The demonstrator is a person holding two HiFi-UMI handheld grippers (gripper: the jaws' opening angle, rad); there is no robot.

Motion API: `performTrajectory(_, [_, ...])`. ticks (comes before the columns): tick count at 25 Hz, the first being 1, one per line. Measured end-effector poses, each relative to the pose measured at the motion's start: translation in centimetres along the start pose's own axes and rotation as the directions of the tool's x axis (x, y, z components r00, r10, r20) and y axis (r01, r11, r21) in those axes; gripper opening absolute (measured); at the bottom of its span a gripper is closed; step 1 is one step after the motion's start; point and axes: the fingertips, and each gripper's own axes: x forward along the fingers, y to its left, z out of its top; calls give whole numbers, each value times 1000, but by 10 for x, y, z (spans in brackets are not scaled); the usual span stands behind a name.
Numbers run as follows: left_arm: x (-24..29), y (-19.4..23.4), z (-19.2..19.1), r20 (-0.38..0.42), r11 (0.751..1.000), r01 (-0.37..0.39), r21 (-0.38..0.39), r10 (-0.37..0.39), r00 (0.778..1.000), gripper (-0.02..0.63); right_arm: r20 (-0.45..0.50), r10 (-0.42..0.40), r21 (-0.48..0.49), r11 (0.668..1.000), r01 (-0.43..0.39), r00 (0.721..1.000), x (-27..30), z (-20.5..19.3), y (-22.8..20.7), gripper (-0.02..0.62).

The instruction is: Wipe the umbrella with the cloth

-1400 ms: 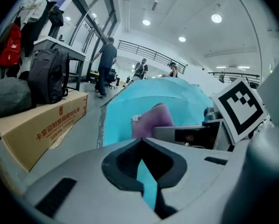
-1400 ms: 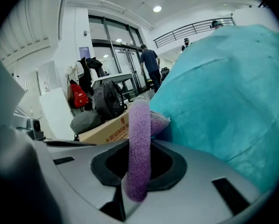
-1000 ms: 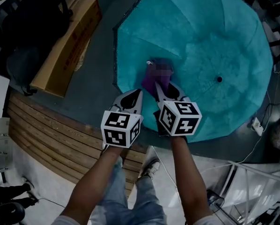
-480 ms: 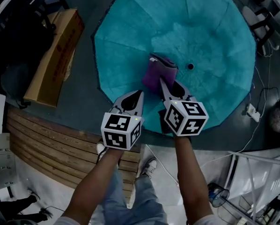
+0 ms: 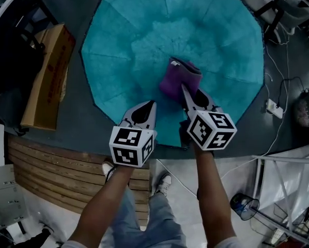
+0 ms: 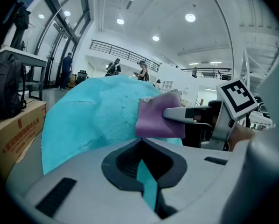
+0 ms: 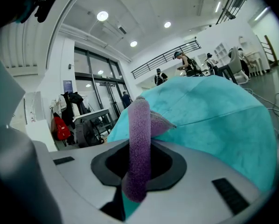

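1. The right gripper has its fingers clamped on a fuzzy purple cloth. A thick fold of it stands straight up between them.
2. The left gripper has its fingers pinched nearly together, with just a thin slit left. I can't see anything held in there, only teal showing through the gap. It hovers just beside the right one, over the near part of the canopy.
3. The cloth's free end lies on the big teal open umbrella, on the near panels close to the crown. The umbrella sits canopy-up on the dark floor.
4. My read is that the wiping itself is under way, with most of the canopy left to cover. The next stroke calls for dragging the cloth along a panel toward the rim. Press hard enough to clean but lightly enough that the fabric doesn't cave in or the whole thing roll. The free gripper could steady the rim.
5. Head count:
   - one umbrella
   - one cloth
   - two grippers
   - one brown cardboard box off to the left
   - one slatted wooden platform near the person's feet
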Motion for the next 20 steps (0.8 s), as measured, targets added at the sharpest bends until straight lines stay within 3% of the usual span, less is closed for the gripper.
performTrajectory(12, [47,-85,-11,-45,993,102,54,-100,994,3,42,-152,61,987,149,988,-74,5,-114,72])
performTrajectory(20, [70,-125,-24,-74,984,152,88,-146,986,4,19,-293,87,953,291,956,-118,-18,-191,72])
